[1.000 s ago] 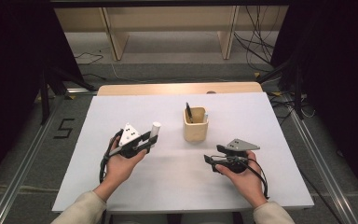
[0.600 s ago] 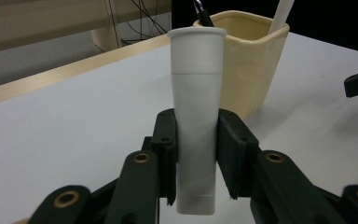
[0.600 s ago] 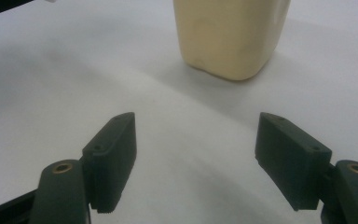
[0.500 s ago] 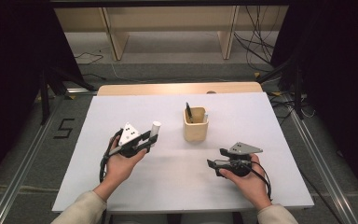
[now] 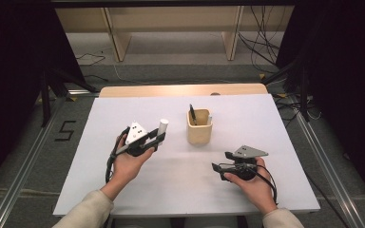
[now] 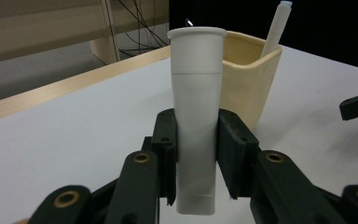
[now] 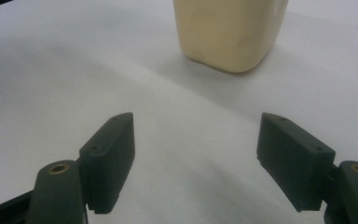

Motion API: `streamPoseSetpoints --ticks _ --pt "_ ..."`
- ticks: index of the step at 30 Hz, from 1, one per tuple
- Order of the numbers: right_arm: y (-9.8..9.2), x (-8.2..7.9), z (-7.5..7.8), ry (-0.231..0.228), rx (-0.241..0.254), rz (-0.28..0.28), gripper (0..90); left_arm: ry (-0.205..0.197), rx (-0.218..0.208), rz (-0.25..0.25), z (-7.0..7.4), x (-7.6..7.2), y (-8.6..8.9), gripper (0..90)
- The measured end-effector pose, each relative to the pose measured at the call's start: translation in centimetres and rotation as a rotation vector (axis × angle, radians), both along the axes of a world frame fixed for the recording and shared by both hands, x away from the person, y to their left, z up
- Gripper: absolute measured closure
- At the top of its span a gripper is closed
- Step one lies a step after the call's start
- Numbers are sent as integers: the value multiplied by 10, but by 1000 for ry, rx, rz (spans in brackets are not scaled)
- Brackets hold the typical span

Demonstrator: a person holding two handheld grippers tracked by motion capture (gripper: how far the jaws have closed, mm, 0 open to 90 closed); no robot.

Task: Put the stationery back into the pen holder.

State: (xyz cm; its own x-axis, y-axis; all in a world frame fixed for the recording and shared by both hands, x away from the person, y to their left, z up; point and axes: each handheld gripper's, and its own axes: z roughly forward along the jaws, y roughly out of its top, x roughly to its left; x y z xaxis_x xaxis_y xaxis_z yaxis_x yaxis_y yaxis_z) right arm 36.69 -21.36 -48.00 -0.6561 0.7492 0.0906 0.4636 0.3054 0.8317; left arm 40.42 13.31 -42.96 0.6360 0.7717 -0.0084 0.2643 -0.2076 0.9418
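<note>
Two grippers: both sit on the near side of the cream square-sided plastic pen cup (image 5: 199, 131), one to each side of it.
Left gripper (image 6: 196, 154): its jaws are pinched on a white cylindrical marker with a flared cap (image 6: 196, 116), gripping the barrel low down with the cap end pointing up.
Marker's place: in the high view the marker (image 5: 162, 128) is off the table, just left of the cup and level with its rim.
Right gripper (image 7: 204, 154): jaws spread wide with nothing between them, low over the white tabletop (image 5: 275, 123), near and to the right of the cup.
Cup contents: a dark pen (image 5: 192, 114) leans in the cup's left corner; a white pen (image 6: 276, 28) stands in it too, seen past the rim in the left gripper view.
Step in hand: most likely carrying the marker to the cup to drop it in.
Doing it well: lift so the marker's lower end clears the rim, centre it over the free part of the opening away from the two pens, keep it near upright, and release only once the end is inside.
Risk: a tilted entry may knock the rim and tip the light cup; the free gripper could steady it.
Change from a second ago: the left gripper and marker have barely shifted; the right gripper has drawn slightly nearer the person, away from the cup.
</note>
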Motion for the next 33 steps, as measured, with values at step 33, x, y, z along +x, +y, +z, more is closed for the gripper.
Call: streamPoseSetpoints --ticks 33 --pt "0 0 0 0 3 -6 283 -3 24 -54 9 19 -33 701"
